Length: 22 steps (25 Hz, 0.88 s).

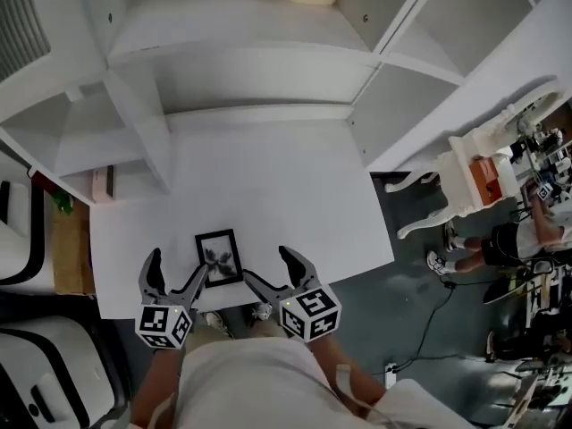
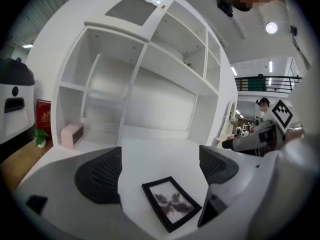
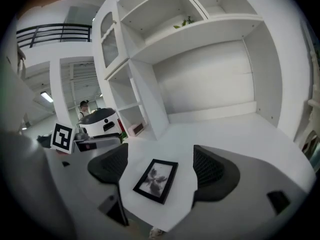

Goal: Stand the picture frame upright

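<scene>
My left gripper (image 1: 180, 264), at seven o'clock in the head view, and my right gripper (image 1: 266, 264), at five o'clock, have curved grey fingers (image 1: 148, 275) with dark tips. Each carries a white cube (image 1: 164, 324) printed with black square markers. The inner pads (image 2: 100, 176) are dark grey and ribbed. I wear a pale cream top (image 1: 241, 378)

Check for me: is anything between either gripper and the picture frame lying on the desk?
Nothing visible. The picture frame lies flat on the white desk, with the left gripper and right gripper open on either side. Both gripper views show it between their jaws, unobstructed.
</scene>
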Tool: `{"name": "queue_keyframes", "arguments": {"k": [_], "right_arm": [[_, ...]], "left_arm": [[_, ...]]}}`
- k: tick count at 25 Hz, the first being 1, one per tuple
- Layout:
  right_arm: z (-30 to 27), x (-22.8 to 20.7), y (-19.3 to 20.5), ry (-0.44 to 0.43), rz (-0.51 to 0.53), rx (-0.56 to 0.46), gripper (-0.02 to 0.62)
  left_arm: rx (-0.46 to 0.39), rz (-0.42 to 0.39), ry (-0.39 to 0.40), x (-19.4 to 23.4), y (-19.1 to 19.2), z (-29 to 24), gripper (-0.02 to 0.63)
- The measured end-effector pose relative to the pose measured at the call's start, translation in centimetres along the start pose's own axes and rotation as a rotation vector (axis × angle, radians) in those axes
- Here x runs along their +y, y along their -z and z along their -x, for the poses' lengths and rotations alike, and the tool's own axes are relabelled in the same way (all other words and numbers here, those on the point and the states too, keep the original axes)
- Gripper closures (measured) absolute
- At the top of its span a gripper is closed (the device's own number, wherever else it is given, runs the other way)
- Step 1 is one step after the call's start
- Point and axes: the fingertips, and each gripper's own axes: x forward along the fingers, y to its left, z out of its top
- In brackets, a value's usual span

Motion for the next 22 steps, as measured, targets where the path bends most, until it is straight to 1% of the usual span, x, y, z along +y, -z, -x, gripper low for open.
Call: {"name": "queue_keyframes", "arguments": {"k": [3,5,8,10,15,22], "right_arm": [[-2.6,-0.7,2.6,-0.043,-0.048,0.079,0.19],[-4.2,-0.9,4.2,-0.06,-0.062,0.131,0.19],[-6.5,-0.9,6.2,-0.074,-0.052,0.201,0.19],[-7.8,-0.9,7.2,-0.08,-0.042,0.241,0.19],[-9.6,-0.6,8.6,-0.089,-0.024,0.299,0.19],[-11.3,-1.4,10.3,-0.05,-0.039,0.377,0.19]], "left_arm": [[0.102,0.024,-0.003,0.5,3.7,-1.6,0.137],[0.167,0.042,-0.008,0.8,5.8,-2.3,0.138],[0.257,0.064,-0.009,1.4,8.5,-3.3,0.138],[0.314,0.081,0.003,1.5,10.2,-4.1,0.138],[0.383,0.089,0.003,2.1,12.3,-5.4,0.14],[0.469,0.119,0.021,2.3,14.1,-6.3,0.15]]}}
